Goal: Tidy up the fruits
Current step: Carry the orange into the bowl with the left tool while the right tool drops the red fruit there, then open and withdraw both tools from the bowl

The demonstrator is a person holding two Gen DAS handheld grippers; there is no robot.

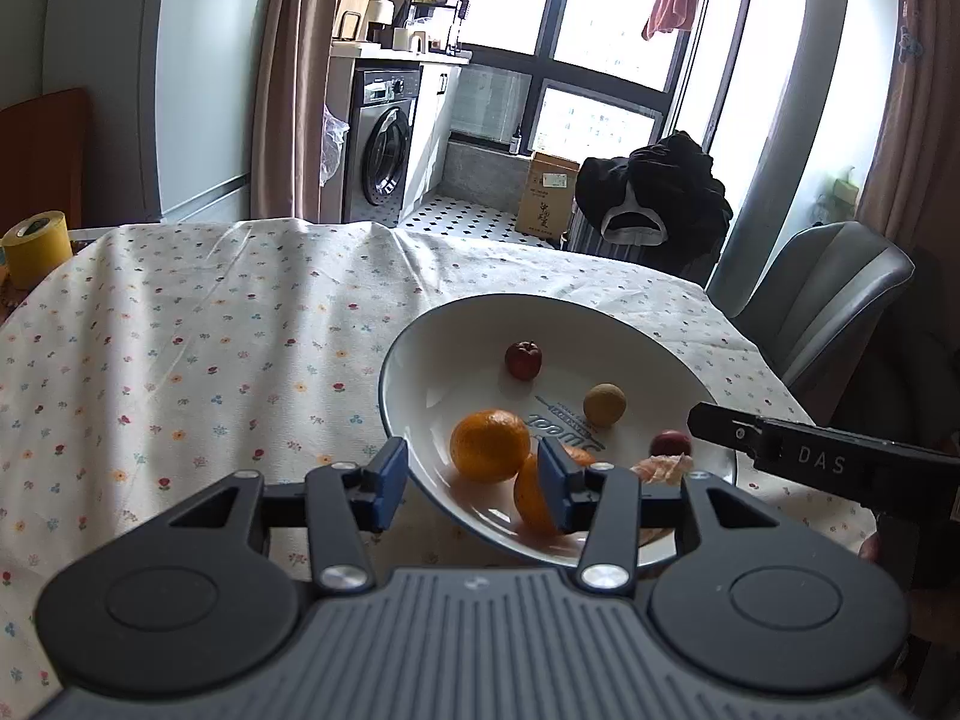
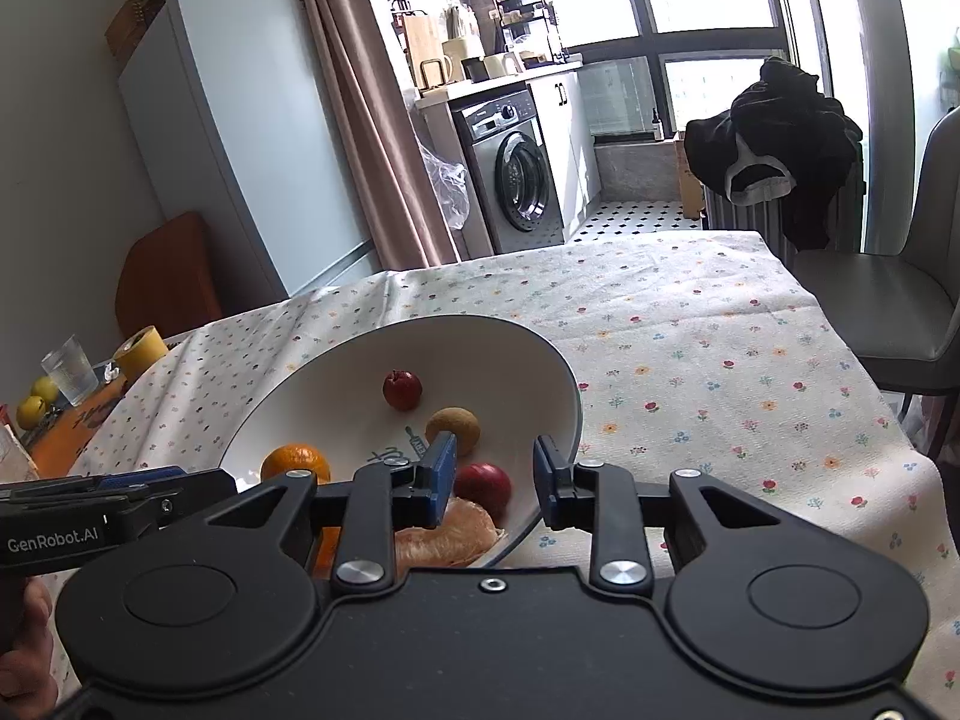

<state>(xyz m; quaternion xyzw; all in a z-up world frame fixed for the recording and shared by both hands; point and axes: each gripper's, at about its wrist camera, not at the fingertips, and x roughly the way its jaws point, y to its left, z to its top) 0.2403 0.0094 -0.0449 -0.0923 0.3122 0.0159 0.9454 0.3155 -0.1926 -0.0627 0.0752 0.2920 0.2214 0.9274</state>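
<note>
Your left gripper (image 1: 473, 483) stands wide apart and holds nothing, its blue pads straddling the near rim of the white bowl (image 1: 420, 336): one pad hangs outside the rim over the cloth, the other sits inside just in front of an orange (image 1: 531, 501) that it partly hides. Your right gripper (image 2: 495, 471) is also spread wide with nothing in it, its left pad inside the bowl (image 2: 336, 360) just beside the dark red fruit (image 2: 483, 483) and its right pad outside the rim. The bowl rests on the worktop (image 1: 180, 330) under a flower-print cloth, and all the fruit lies in it. A whole orange (image 1: 490, 445) sits near the front beside the hidden one; a small red apple (image 1: 523, 360) lies toward the far side, apart from the rest; a yellowish-brown round fruit (image 1: 605, 404) lies between the apple and the dark red fruit (image 1: 671, 443). A peeled citrus piece (image 2: 447, 534) rests at the near edge, touching the dark red fruit. At the worktop's far left corner stand a roll of yellow tape (image 1: 36, 246), a glass (image 2: 69, 369) and two yellow fruits (image 2: 36, 402), well apart from the bowl.
</note>
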